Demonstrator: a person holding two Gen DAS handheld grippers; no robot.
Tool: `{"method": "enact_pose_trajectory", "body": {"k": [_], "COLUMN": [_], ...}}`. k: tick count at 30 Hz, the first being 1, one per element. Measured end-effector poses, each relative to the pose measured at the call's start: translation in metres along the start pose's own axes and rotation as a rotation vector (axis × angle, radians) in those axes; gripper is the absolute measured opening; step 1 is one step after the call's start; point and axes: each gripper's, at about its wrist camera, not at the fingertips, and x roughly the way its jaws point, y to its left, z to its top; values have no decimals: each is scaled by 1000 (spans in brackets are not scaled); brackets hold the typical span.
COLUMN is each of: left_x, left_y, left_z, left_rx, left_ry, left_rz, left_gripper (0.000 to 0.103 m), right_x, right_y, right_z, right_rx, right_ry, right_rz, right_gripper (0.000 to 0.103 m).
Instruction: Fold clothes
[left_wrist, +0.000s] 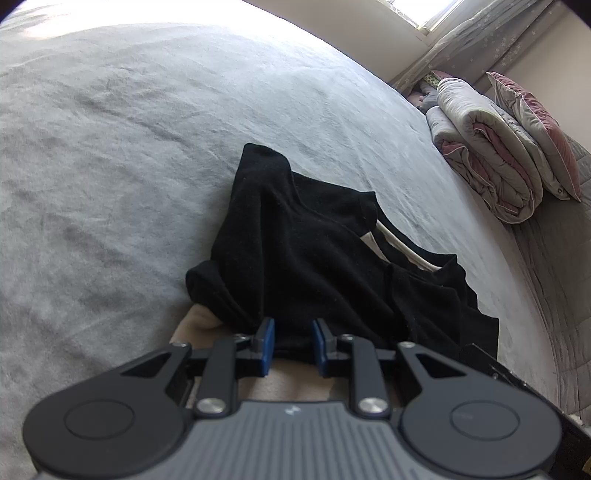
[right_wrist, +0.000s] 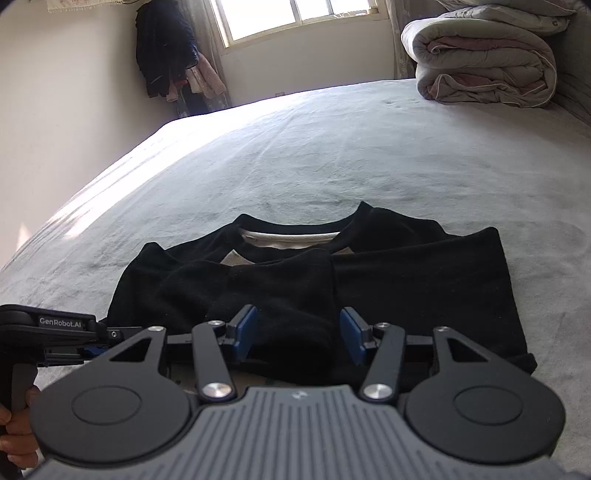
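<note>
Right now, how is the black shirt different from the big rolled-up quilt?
The black shirt is all black with a pale lining at the neck, while the quilt is grey and pink. The black shirt lies low and fairly flat, but the quilt is bundled into a thick, tall roll. The black shirt is at the near side, the quilt at the far end. Both are soft cloth resting on the grey bed.
</note>
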Motion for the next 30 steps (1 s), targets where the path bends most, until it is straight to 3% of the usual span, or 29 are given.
{"method": "enact_pose_trajectory", "body": {"k": [8,10,12,14,22,30], "left_x": [-1,0,0,1,0,-1], "left_y": [1,1,1,1,0,-1], "left_z": [0,0,1,1,0,1], "left_rx": [-6,-7,-7,-7,1,0], "left_ry": [3,3,4,4,2,5], "left_rz": [-5,-6,-6,-6,-1,-1], "left_gripper": [23,23,23,23,23,23], "right_x": [32,42,47,46,24,-3], "right_y": [51,54,55,51,40,-11], "right_z": [-11,-13,-16,-16,-6,8], "right_rx": [-155,-179,-206,-205,-196,-115], "right_ry": [25,39,34,23,-42,-84], "right_rz": [17,-9,-57,-65,-120,-224], "right_gripper": [52,42,16,9,7,7]}}
